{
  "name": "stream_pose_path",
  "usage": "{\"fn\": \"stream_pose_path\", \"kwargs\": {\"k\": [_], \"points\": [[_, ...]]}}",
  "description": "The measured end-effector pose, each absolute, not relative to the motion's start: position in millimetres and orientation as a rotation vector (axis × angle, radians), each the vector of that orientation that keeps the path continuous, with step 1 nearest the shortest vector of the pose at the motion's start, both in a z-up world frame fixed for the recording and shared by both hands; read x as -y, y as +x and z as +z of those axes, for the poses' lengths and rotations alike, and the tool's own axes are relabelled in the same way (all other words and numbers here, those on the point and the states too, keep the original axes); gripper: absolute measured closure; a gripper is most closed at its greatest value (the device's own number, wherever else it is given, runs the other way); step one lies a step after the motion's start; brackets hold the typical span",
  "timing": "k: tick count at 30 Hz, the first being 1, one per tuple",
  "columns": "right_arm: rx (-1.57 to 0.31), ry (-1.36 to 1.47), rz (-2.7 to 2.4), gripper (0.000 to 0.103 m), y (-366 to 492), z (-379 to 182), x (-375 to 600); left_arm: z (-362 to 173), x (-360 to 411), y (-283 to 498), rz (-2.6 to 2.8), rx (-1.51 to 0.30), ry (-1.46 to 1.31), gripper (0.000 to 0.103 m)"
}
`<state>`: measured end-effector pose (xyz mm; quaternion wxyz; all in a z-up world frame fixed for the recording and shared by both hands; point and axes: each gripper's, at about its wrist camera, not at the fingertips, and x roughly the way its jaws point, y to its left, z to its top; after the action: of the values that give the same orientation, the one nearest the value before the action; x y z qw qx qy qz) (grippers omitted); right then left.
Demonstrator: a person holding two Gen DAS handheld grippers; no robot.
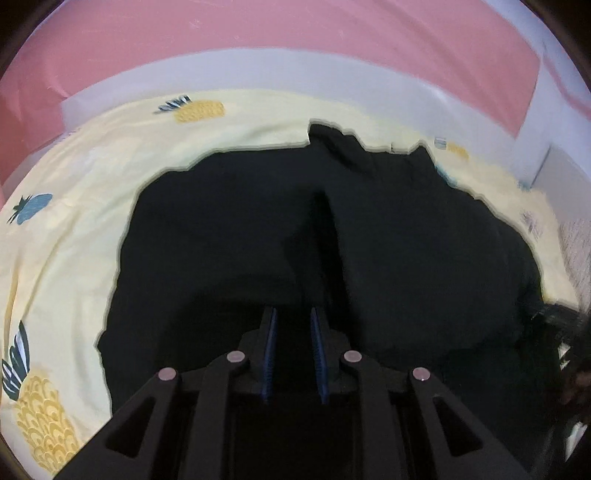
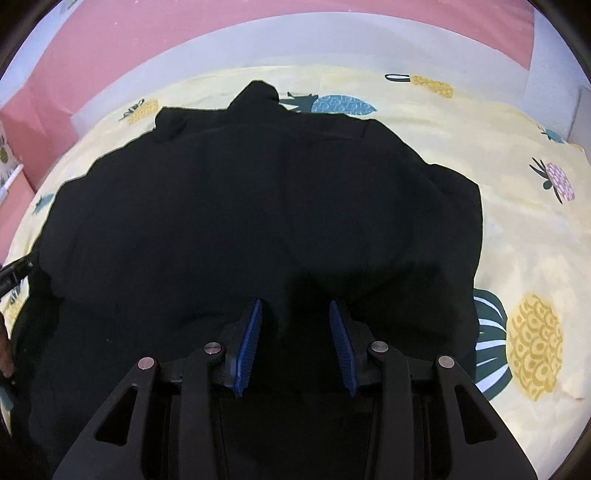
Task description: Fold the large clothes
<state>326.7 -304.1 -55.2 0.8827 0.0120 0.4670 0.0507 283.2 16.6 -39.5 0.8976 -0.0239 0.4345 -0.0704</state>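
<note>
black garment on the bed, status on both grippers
Left gripper nearly shut, right gripper part open, grip unclear. Black garment spread on pineapple sheet. Nothing in the way.

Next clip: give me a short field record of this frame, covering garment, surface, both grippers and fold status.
garment: large black cloth garment, spread out with wrinkles
surface: pale yellow bedsheet with pineapple print
backdrop: pink wall
left gripper: blue pads nearly together, black fabric in the narrow gap; grip likely
right gripper: jaws partly apart over black fabric; grip unclear
fold status: no neat fold visible yet
</note>
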Motion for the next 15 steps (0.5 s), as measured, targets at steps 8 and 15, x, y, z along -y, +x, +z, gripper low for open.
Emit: {"fn": "stream_pose_path", "kwargs": {"k": [8, 15], "points": [[-0.943, 0.064, 0.096, 0.064, 288.3, -15.9, 310.8, -13.4, -26.1, 242.0, -0.122, -0.894, -0.039, 0.083], [-0.908, 0.113, 0.107, 0.053, 210.5, 11.0, 306.4, 17.4, -38.7, 169.9, -0.104, -0.878, -0.037, 0.065]]}}
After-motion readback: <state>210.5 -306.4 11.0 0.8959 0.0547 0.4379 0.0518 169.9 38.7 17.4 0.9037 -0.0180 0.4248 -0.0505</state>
